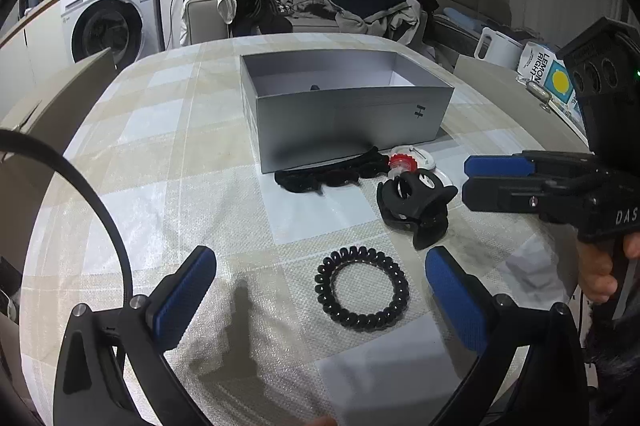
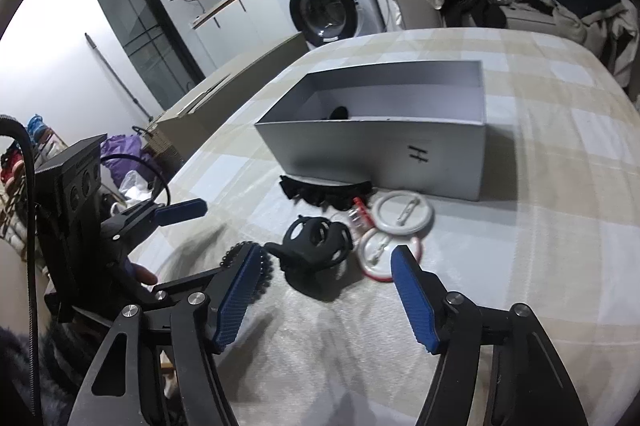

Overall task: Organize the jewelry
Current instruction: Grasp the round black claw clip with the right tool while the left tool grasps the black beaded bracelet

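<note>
My left gripper [image 1: 320, 290] is spread wide and holds nothing. It hangs just above the checked tablecloth [image 1: 168, 162]. Its blue pads [image 1: 182, 296] stand well apart. The black spiral hair tie [image 1: 362, 288] lies flat on the cloth between them, nearer the right pad, touching neither.

Beyond the tie, toward the centre: open grey box [image 1: 344, 118], marked "H" on its near wall. A small dark item [image 1: 315, 88] lies inside near the front wall; I cannot tell what it is. A black fabric band [image 1: 332, 176] lies along the foot of the box's near wall.

Right of the band: small red-capped piece [image 1: 402, 162], then white round badges [image 1: 424, 156], one with a red rim in the right wrist view [image 2: 374, 258]. The black claw clip [image 1: 414, 204] lies on its side in front of them, near the hair tie but apart from it.

Far right: my right gripper [image 2: 324, 300] is also open and empty. Its pads [image 2: 414, 304] are apart, and the claw clip [image 2: 316, 252] lies just ahead of the gap. In the left wrist view its fingers [image 1: 498, 166] point in sideways toward the clip and look close together, but only from the edge-on angle.
</note>
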